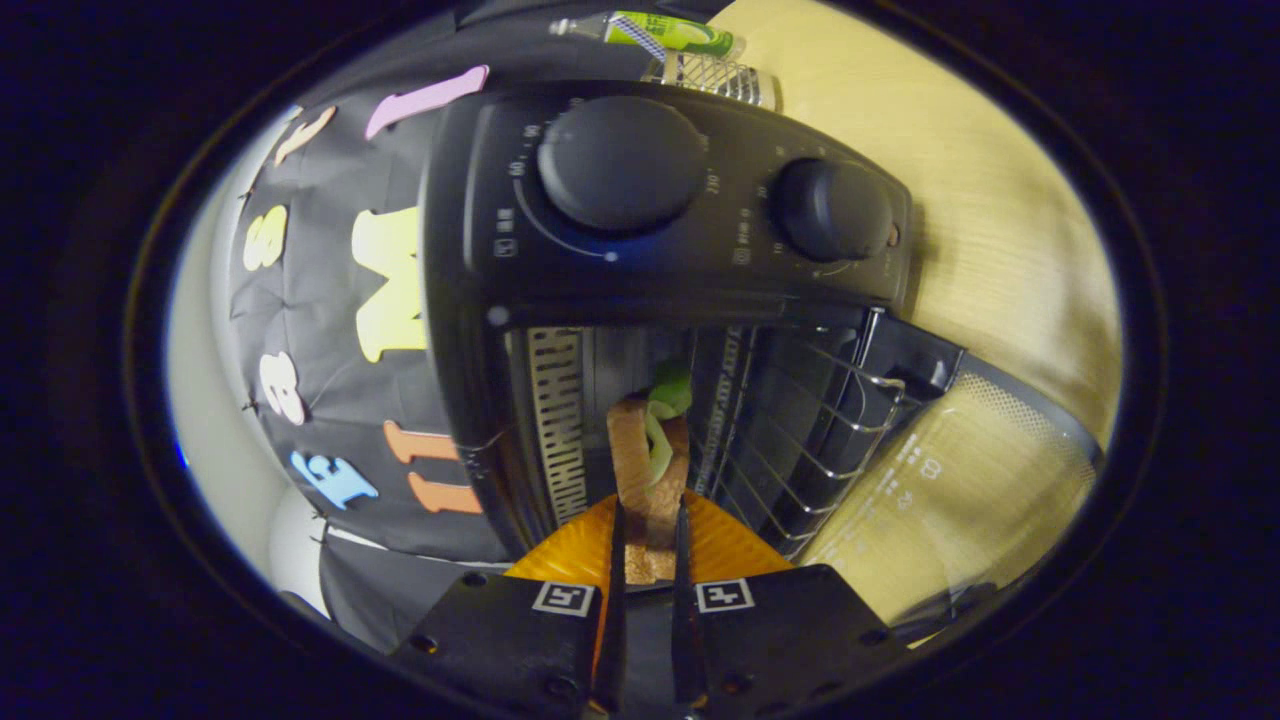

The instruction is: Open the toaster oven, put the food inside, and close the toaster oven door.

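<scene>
Between the two fingers of the gripper (pixel 648 540), a sandwich (pixel 648 470) with green lettuce is pinched on both sides, held just above an orange plate (pixel 730 545). Just beyond it, the toaster oven (pixel 660 250) stands with its glass door (pixel 960 490) swung open, the sandwich at the mouth beside the wire rack (pixel 800 430). Farther off, a bottle (pixel 670 32) lies on the wooden table (pixel 1000 200).
</scene>
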